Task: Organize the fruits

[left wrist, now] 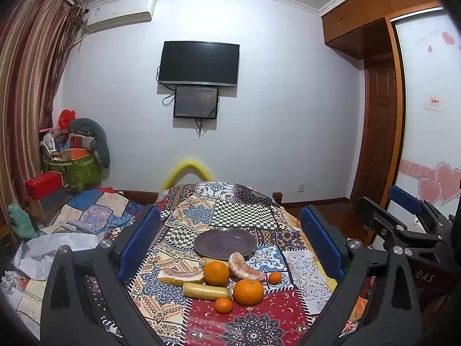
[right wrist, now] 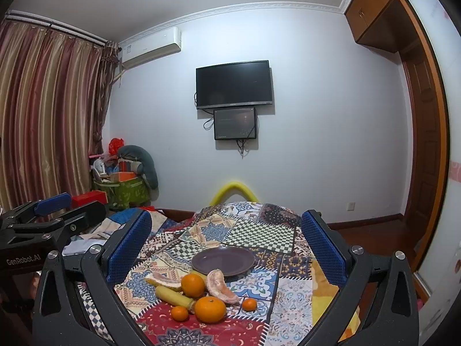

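Note:
A dark purple plate (left wrist: 224, 243) (right wrist: 223, 261) lies bare on the patchwork cloth. In front of it sits a cluster of fruit: two large oranges (left wrist: 216, 273) (left wrist: 248, 291), two small tangerines (left wrist: 223, 305) (left wrist: 275, 277), two peeled pomelo pieces (left wrist: 245, 268) (left wrist: 180, 275) and a yellow corn cob (left wrist: 206, 290). My left gripper (left wrist: 230, 213) is open above the near side of the table, nothing between its blue pads. My right gripper (right wrist: 227, 219) is open too, beside the left one and equally high above the fruit (right wrist: 209, 309).
The table's patchwork cloth (left wrist: 259, 325) hangs over its edges. A bed with paper and quilts (left wrist: 72, 230) lies to the left, with boxes and bags (left wrist: 72, 158) behind it. A yellow foam arc (left wrist: 188, 167) stands at the far end. A wooden wardrobe (left wrist: 383, 132) is on the right.

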A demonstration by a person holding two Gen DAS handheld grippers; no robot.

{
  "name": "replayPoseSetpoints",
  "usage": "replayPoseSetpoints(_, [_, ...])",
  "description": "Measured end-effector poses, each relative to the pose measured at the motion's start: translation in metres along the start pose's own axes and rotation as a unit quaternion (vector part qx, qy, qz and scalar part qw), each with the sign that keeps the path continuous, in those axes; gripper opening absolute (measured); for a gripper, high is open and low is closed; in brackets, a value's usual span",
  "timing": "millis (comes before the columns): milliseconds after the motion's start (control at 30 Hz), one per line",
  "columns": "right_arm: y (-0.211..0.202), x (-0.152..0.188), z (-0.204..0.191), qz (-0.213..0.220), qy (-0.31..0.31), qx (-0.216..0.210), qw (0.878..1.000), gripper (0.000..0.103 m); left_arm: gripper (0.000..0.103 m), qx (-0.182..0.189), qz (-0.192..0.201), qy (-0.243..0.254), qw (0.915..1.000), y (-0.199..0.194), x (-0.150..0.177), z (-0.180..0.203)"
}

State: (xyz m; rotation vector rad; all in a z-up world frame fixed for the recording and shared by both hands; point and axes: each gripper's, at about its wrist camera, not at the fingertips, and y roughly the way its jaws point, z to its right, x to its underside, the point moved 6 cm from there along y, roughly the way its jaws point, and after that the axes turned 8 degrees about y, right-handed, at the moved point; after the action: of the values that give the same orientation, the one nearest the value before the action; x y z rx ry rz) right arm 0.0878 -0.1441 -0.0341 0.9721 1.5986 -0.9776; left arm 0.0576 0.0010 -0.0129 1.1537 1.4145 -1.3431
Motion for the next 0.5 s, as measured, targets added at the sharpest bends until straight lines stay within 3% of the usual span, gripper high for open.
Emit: replayPoseSetpoints(500, [-0.0017,-0.0045,-0.0006,0.001,0.003,-0.003,1.000,0.103,0.099,0.004,0.004,-0.001,1.0000,-0.0028,-0.0024,0.0003])
